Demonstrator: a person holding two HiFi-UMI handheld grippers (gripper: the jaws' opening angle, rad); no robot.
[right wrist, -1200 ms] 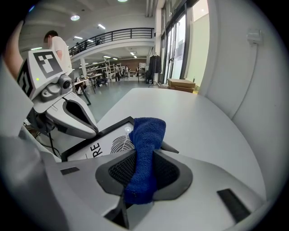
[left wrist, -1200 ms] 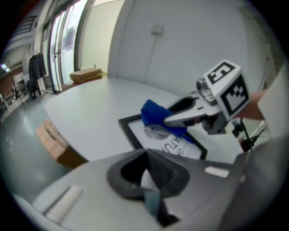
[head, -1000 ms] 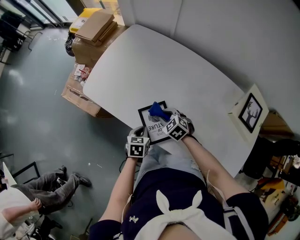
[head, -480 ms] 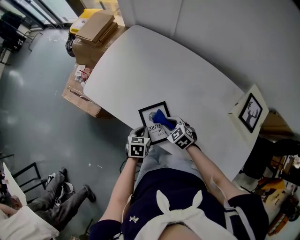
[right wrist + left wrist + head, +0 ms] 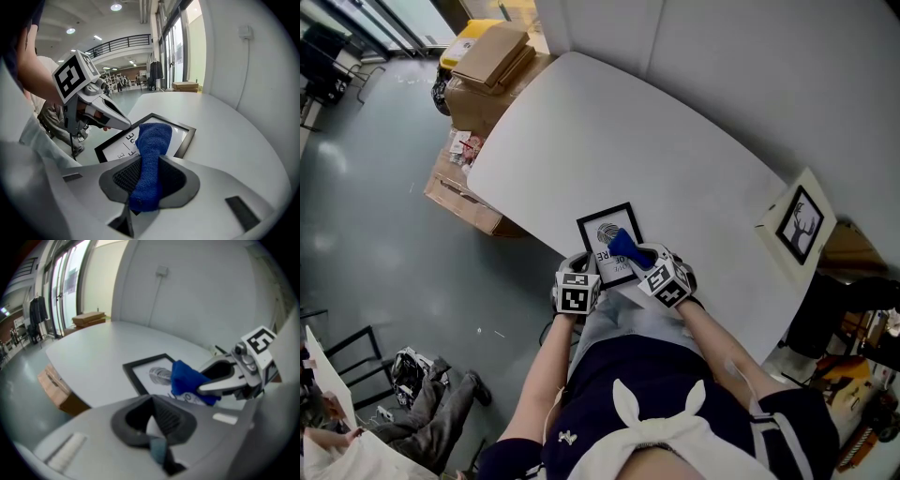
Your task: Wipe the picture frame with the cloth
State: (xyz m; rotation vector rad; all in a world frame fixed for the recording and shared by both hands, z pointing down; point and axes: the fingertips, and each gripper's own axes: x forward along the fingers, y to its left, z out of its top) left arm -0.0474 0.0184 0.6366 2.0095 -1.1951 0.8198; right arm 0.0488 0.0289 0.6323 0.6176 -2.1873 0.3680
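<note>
A black picture frame (image 5: 598, 231) with a white print lies flat near the front edge of the white table (image 5: 656, 159). My right gripper (image 5: 634, 255) is shut on a blue cloth (image 5: 622, 246), and the cloth's free end rests on the glass. In the right gripper view the cloth (image 5: 152, 140) runs out from between the jaws onto the frame (image 5: 183, 138). My left gripper (image 5: 582, 267) is shut. Its tip rests at the frame's near left edge (image 5: 123, 125). From the left gripper view, the cloth (image 5: 185, 378) covers the frame's near right part (image 5: 136, 373).
A second framed picture of a deer (image 5: 800, 225) leans at the table's right end. Cardboard boxes (image 5: 487, 66) are stacked on the floor past the far left corner. A seated person (image 5: 356, 441) is on the floor at lower left. The table edge runs just under both grippers.
My right gripper has drawn the cloth across the frame toward me, from its upper part to its near right part. The left gripper has stayed put. The person on the floor has shifted left.
</note>
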